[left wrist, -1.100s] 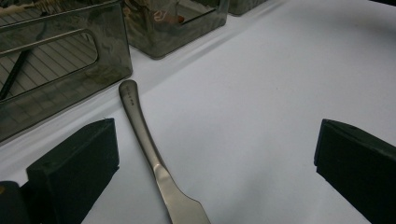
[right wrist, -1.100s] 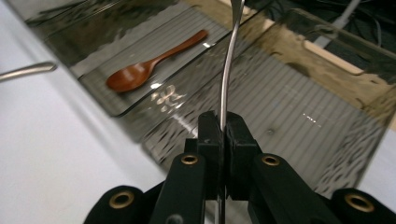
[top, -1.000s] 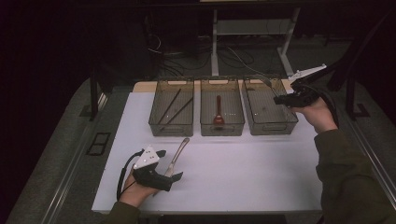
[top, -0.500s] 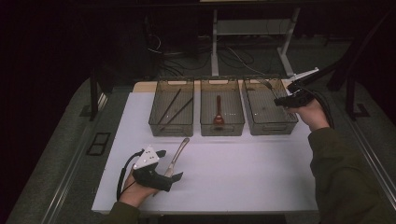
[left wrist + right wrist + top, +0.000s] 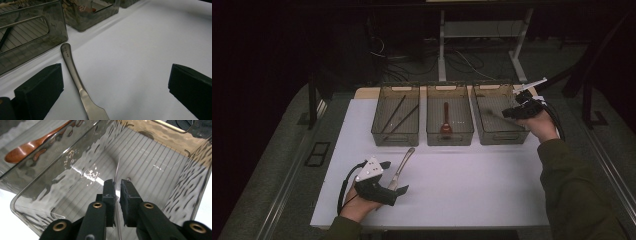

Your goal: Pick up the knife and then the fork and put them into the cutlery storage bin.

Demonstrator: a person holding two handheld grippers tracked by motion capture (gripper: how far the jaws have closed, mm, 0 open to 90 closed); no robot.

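A metal table knife [image 5: 404, 160] [image 5: 75, 72] lies on the white table, handle toward the bins. My left gripper [image 5: 396, 176] [image 5: 115, 85] rests low over its blade end, open, with the jaws standing wide on either side of it. My right gripper [image 5: 504, 114] [image 5: 117, 186] hangs over the right bin [image 5: 512, 136] [image 5: 175, 202], shut on a thin metal utensil [image 5: 117, 167] seen edge-on, which reaches down into the bin. In the high view the utensil [image 5: 492, 114] is a faint blur.
Three smoky clear bins stand in a row at the back of the table. The left bin [image 5: 382, 134] holds black chopsticks [image 5: 394, 115]; the middle bin [image 5: 449, 140] holds a wooden spoon [image 5: 445, 120] [image 5: 27, 148]. White tabletop [image 5: 472, 185] stretches in front.
My right gripper has come down and slightly left, nearer the right bin, with the thin utensil in it. The left gripper and the knife have stayed put.
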